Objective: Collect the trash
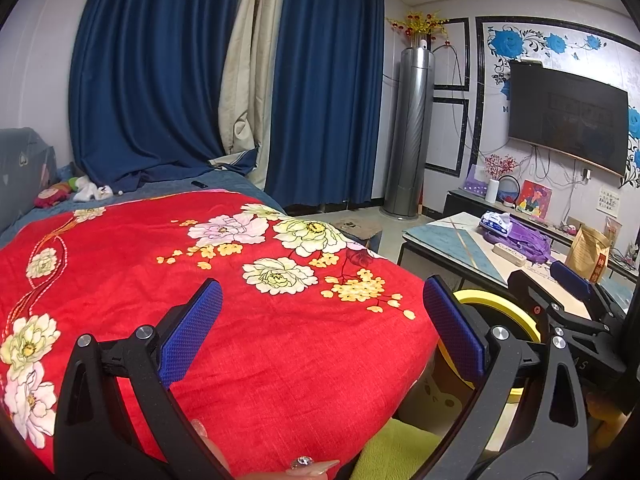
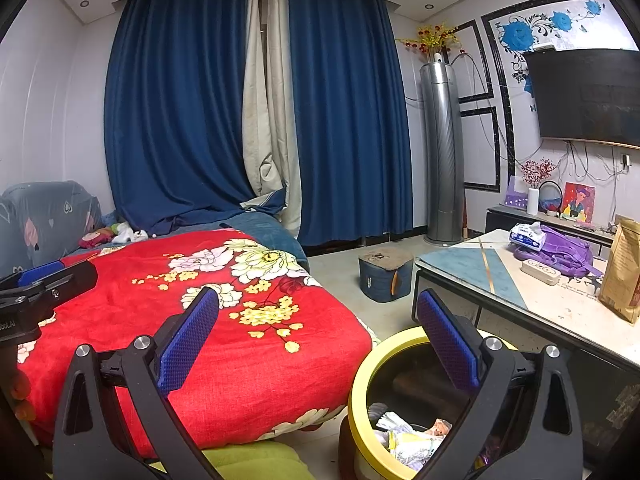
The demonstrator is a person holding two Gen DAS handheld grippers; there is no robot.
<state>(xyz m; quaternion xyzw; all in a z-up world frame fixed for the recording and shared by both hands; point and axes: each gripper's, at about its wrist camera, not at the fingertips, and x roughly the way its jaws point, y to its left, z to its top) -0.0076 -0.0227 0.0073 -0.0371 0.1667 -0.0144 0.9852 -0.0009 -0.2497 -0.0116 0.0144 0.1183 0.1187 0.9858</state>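
Note:
A yellow-rimmed trash bin [image 2: 362, 380] stands on the floor between the bed and the low table, with crumpled wrappers and paper [image 2: 408, 436] inside. My right gripper [image 2: 320, 340] is open and empty, its right finger over the bin's rim. My left gripper [image 1: 320, 328] is open and empty, held over the red flowered blanket [image 1: 248, 320]. The bin's rim also shows in the left wrist view [image 1: 516, 312], behind the left gripper's right finger. The right gripper shows in that view at the right edge [image 1: 568, 280]. The left gripper shows in the right wrist view at the left edge [image 2: 44, 280].
A low table [image 2: 560, 304] at the right holds a tissue pack [image 2: 527, 236], a purple bag [image 2: 568, 252], a power strip [image 2: 540, 272] and a brown paper bag [image 2: 624, 276]. A blue stool [image 2: 386, 276] stands on the floor. Soft toys [image 2: 116, 234] lie at the bed's far end.

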